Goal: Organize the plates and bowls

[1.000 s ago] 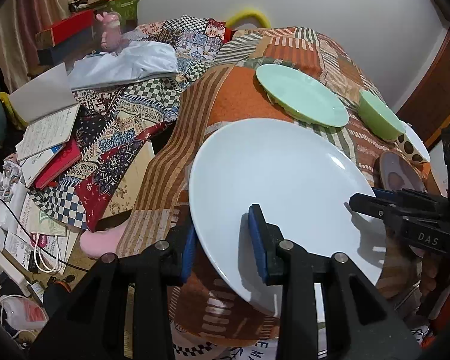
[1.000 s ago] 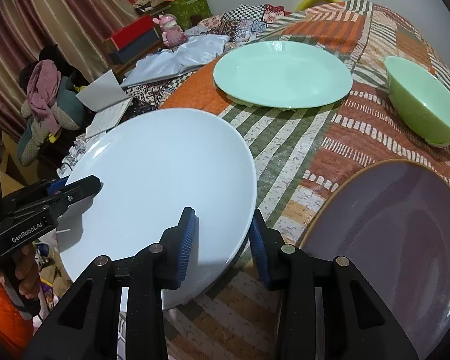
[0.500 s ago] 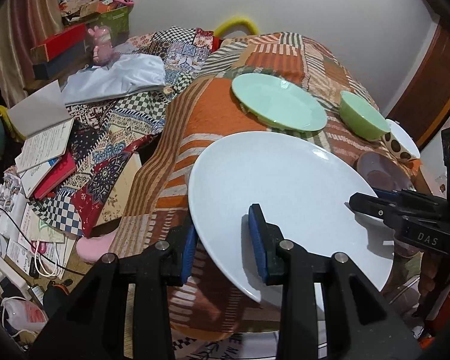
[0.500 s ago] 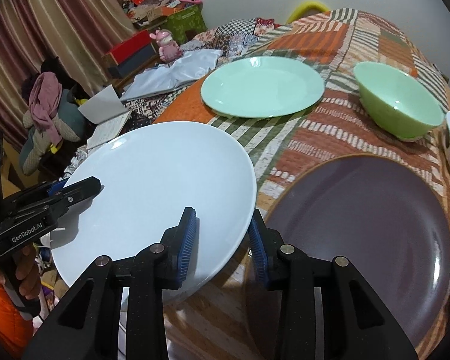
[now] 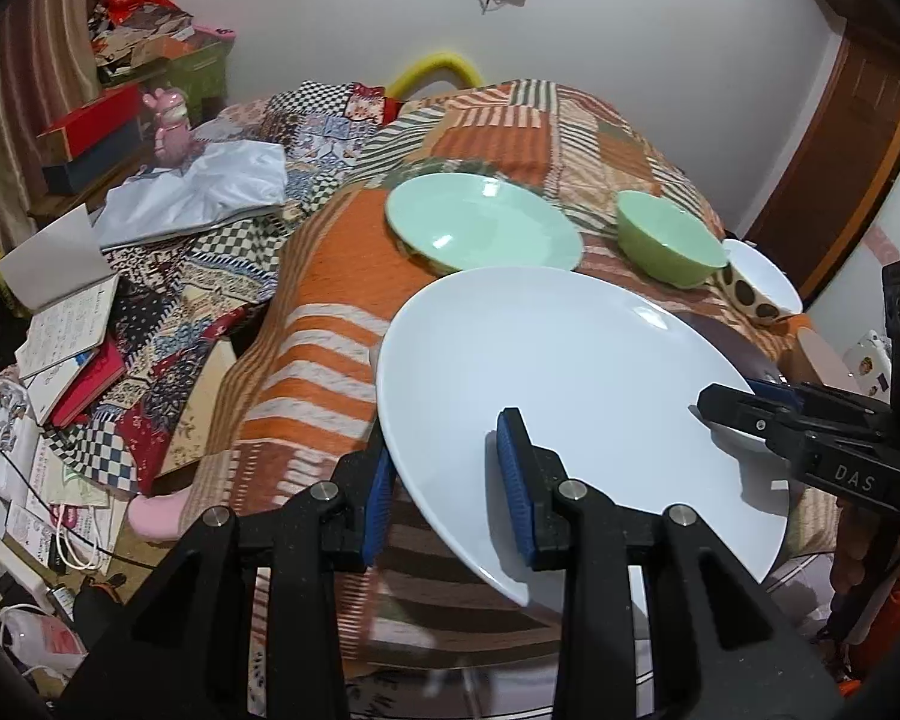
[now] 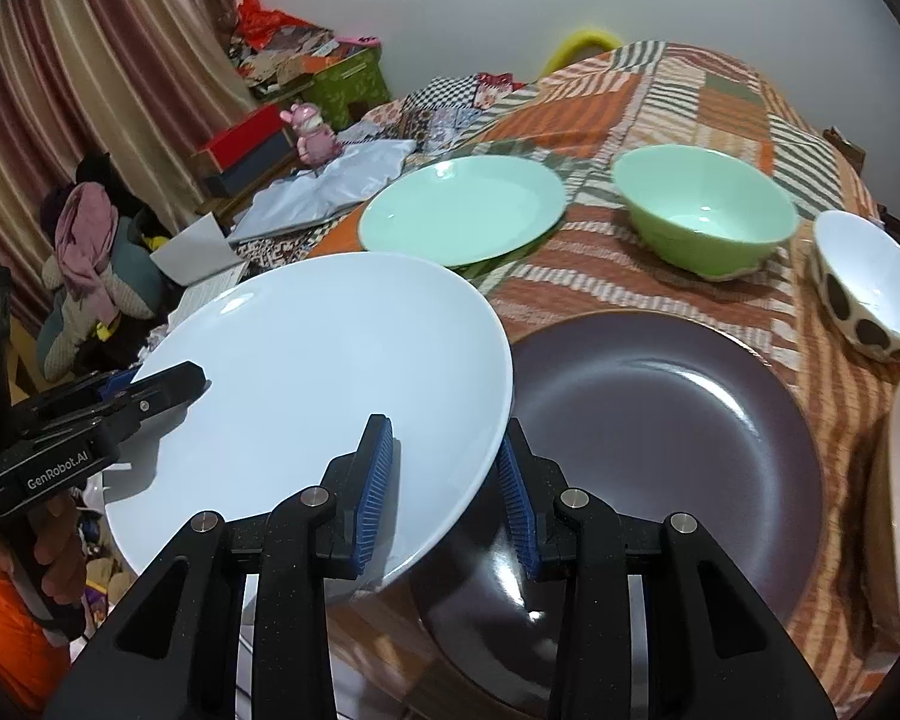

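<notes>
Left wrist view: the left gripper has its blue pads closed on the near rim of the white plate, one pad under the rim and one on top. The right gripper clamps the plate's far right edge. Both hold the plate clear of the patchwork cloth, tilted, with its left edge lower. Beyond it sit a mint plate, a green bowl and a spotted bowl, spread in a row on the cloth. Right wrist view shows the right gripper shut on the white plate at its right rim, while the left gripper grips the opposite side, a hand below it. Just beside the white plate's right edge lies a dark plate flat on the cloth, partly overlapped by it. Behind stand the mint plate, green bowl and spotted bowl.
</notes>
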Demonstrator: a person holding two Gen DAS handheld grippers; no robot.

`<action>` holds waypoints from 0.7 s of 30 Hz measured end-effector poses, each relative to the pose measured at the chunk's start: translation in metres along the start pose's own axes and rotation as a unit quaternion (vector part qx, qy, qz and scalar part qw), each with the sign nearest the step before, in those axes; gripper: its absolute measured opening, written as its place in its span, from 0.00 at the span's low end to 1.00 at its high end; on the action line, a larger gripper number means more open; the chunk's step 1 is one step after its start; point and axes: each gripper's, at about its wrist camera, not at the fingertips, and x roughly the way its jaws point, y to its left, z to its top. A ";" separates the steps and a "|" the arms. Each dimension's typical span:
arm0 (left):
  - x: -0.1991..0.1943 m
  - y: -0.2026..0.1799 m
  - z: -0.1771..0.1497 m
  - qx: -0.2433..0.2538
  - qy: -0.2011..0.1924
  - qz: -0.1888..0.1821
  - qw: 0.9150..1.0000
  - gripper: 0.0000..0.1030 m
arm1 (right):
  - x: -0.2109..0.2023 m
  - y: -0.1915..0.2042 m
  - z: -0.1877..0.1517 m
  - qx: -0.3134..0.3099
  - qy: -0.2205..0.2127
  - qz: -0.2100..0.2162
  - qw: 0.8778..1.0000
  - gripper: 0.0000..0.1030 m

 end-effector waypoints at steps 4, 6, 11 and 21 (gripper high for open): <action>0.002 -0.016 0.001 0.005 0.001 -0.012 1.000 0.32 | -0.010 -0.012 -0.004 0.012 -0.009 -0.005 1.000 0.32; 0.002 -0.023 0.001 0.009 0.002 -0.015 1.000 0.32 | -0.014 -0.017 -0.006 0.017 -0.012 -0.007 1.000 0.32; 0.007 -0.042 0.003 0.020 0.003 -0.023 1.000 0.32 | -0.023 -0.032 -0.012 0.030 -0.019 -0.012 0.999 0.32; 0.018 -0.075 0.006 0.042 0.011 -0.039 0.998 0.32 | -0.038 -0.055 -0.023 0.056 -0.028 -0.024 0.998 0.32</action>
